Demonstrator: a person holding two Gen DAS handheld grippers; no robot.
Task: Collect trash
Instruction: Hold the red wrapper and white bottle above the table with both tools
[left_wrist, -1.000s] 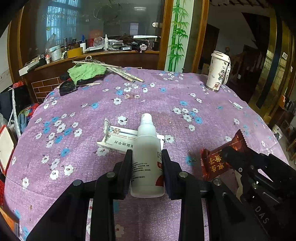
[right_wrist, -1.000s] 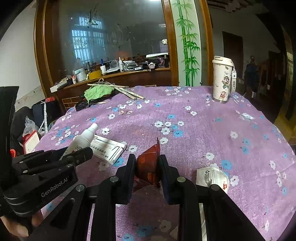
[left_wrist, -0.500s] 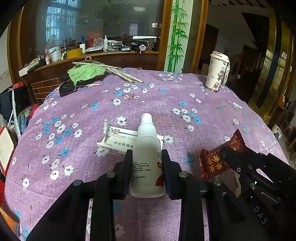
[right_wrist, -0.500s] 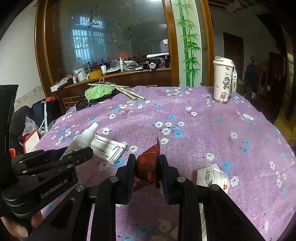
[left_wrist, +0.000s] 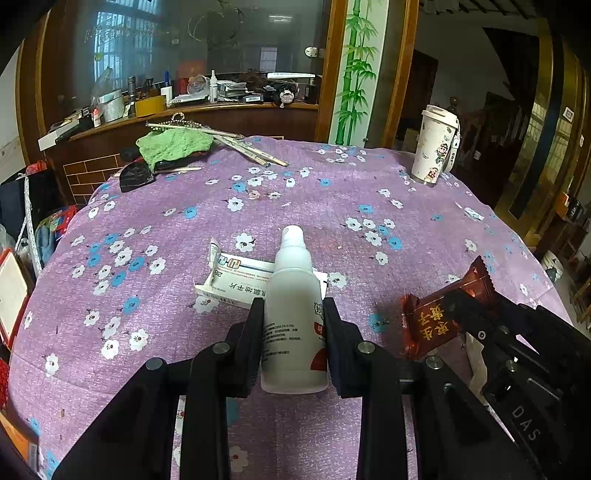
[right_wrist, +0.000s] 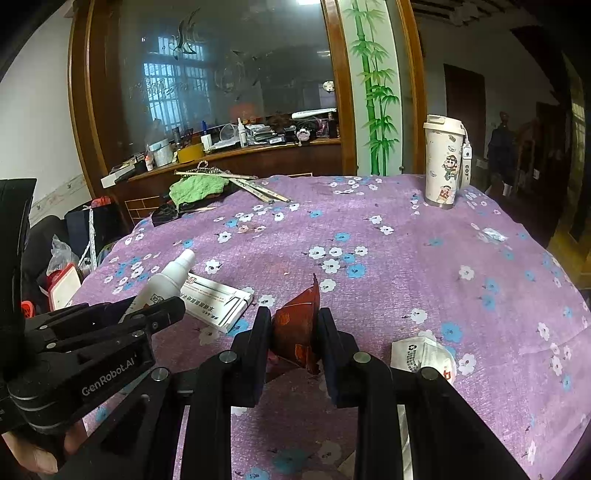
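We see a round tabletop (left_wrist: 177, 236) draped in a purple cloth printed with small white and blue flowers, its weave slightly nubby. Behind it, across the upper part of both views, runs a curved wooden ledge (left_wrist: 229, 110) crowded with small clutter, under a large dark glass pane, with a painted green bamboo panel (left_wrist: 354, 66) to its right.

At lower centre of the left view, our left tongs (left_wrist: 293, 314) are clamped on a smooth white plastic spray bottle (left_wrist: 293, 295), its rounded cap pointing toward the far edge. Just behind it a flat white cardboard medicine box (left_wrist: 236, 284) lies on the cloth with one end flap open. At lower centre of the right view, our right tongs (right_wrist: 293, 325) pinch a crinkly, glossy reddish-brown snack wrapper (right_wrist: 297, 325) with a jagged sealed edge. At lower right of that view a crumpled white mask (right_wrist: 421, 356) rests on the cloth.

Toward the upper left, a fuzzy green towel (left_wrist: 173, 144) sits beside thin wooden sticks (left_wrist: 251, 151). At upper right stands a tall cream cartoon-printed cup (left_wrist: 436, 144) with a lid.
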